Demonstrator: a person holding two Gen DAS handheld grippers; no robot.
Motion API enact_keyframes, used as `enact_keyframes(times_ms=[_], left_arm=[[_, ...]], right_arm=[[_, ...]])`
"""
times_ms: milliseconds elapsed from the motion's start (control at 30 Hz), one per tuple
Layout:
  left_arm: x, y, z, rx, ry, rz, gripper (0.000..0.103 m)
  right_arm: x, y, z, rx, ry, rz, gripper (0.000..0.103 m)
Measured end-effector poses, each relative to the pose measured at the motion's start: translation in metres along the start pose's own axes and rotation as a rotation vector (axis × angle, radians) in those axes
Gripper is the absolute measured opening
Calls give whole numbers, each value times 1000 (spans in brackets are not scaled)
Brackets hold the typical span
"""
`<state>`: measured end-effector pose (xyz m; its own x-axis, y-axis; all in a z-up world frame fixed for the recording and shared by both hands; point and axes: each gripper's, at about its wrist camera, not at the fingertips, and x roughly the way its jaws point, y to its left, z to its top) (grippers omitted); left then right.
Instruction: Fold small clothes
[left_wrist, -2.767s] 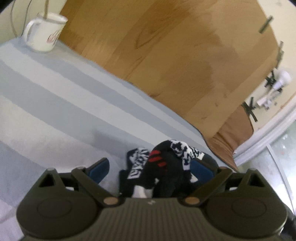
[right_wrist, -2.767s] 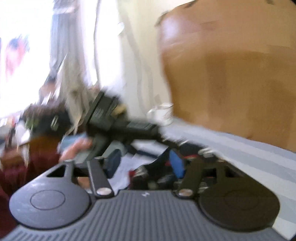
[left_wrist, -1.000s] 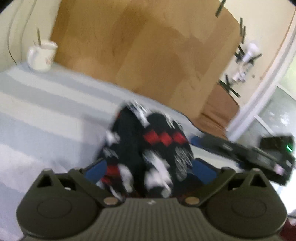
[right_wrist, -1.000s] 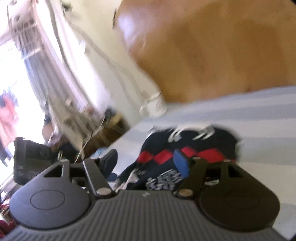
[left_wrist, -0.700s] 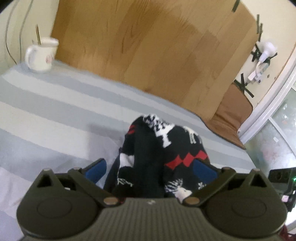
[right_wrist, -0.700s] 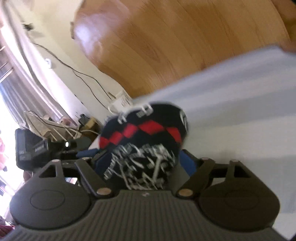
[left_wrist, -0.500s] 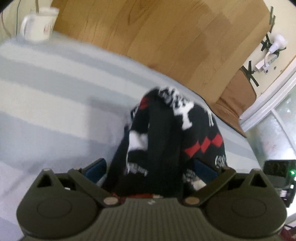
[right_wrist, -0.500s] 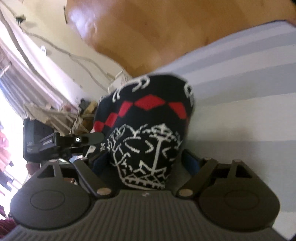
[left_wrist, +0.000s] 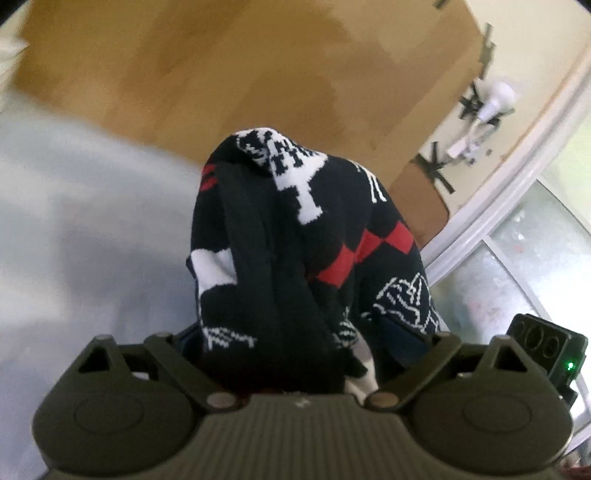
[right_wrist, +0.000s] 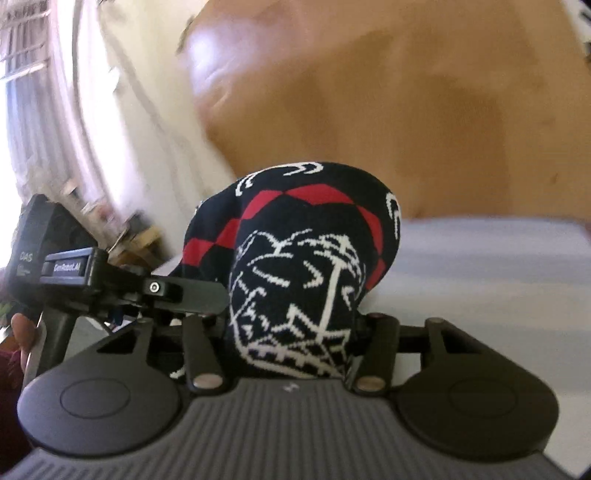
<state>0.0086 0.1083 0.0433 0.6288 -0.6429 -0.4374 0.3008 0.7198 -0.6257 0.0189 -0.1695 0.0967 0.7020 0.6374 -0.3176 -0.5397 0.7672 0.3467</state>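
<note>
The right claw (right_wrist: 291, 325) is closing, and the black knit garment (right_wrist: 295, 266) with red diamonds and white figures fills the gap between its two fingers. Both fingers seem to press on the cloth, so I read this as a grasp. The left claw (left_wrist: 295, 332) is closing only slightly and stands wide. The same garment is bunched between its jaws and hides the pads, so I cannot tell whether it grips or merely straddles the cloth.

Outward from both claws, the garment rises as a rumpled hump straight ahead of each. Its long axis runs away from the left claw toward the headboard (left_wrist: 221, 74). In the right wrist view the left claw's finger comes in from the left side and meets the same bundle. The two claws therefore work from adjacent sides and are equally near.

The hump sits on the striped bed (left_wrist: 92, 221), toward its headboard edge. The next fold likely depends on carrying the near end over along that axis.
</note>
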Motion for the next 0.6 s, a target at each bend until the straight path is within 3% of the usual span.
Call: enact_keyframes(times_ms=[100,200,367,467,600], left_arm=[[42,-33,21,41,6,-8,96],[95,-33,47,48,34,5,96],[166,-25,59,65,78,131,97],[177,-16,56,29,58,147,103],[170,-12,47,9,19,142,103]], right_arm=[[-1,-38,18,16,-47,-81,55],[10,-73,31,19,-56,-174,55],[43,-134,36,110,33,-272,57],[43,-149,30,155,32,-241,62],[41,-147,28,165,19,-234,76]])
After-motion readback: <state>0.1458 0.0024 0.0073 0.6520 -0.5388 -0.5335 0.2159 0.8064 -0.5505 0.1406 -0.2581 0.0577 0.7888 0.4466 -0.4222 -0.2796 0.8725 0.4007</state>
